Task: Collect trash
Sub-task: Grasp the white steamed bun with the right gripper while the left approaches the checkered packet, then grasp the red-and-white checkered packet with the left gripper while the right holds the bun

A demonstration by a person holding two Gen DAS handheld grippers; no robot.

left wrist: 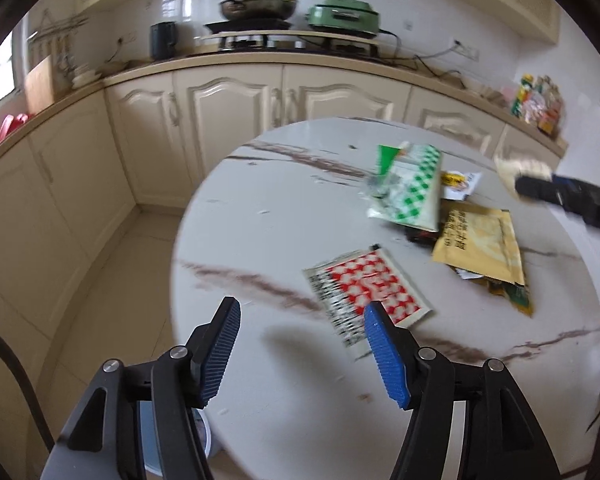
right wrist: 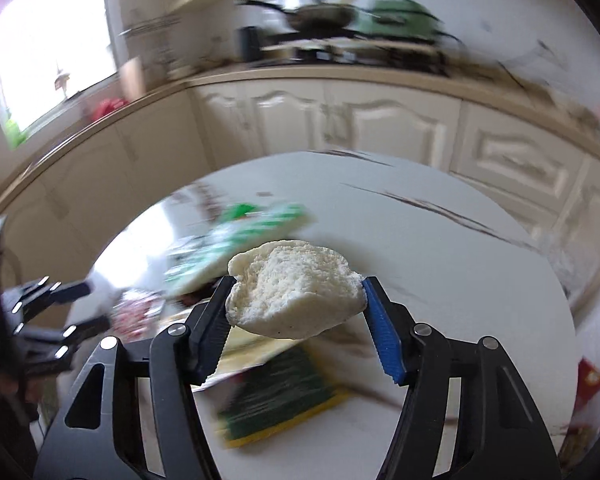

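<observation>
My left gripper (left wrist: 302, 304) hangs open over the round marble table (left wrist: 260, 208), with nothing between its blue pads. Just beyond its right finger lies a red-and-white checkered wrapper (left wrist: 364, 292). Farther right lie a green-and-white checkered wrapper (left wrist: 410, 188), a tan packet (left wrist: 480, 244) and a small yellow-and-white wrapper (left wrist: 460, 182). My right gripper (right wrist: 299, 280) is shut on a piece of white bun (right wrist: 296, 292), lifted above the table. In the left wrist view that gripper (left wrist: 540, 190) shows at the right edge. The right wrist view is blurred; a green-and-yellow packet (right wrist: 280, 396) lies under the bun.
Cream cabinets (left wrist: 228, 120) and a counter curve behind the table, bearing a pan (left wrist: 260, 6) on a stove, a green electric pot (left wrist: 344, 16) and a black kettle (left wrist: 163, 40). A white-rimmed container (left wrist: 206, 432) sits below the table's near edge. Snack bags (left wrist: 538, 104) stand on the counter at right.
</observation>
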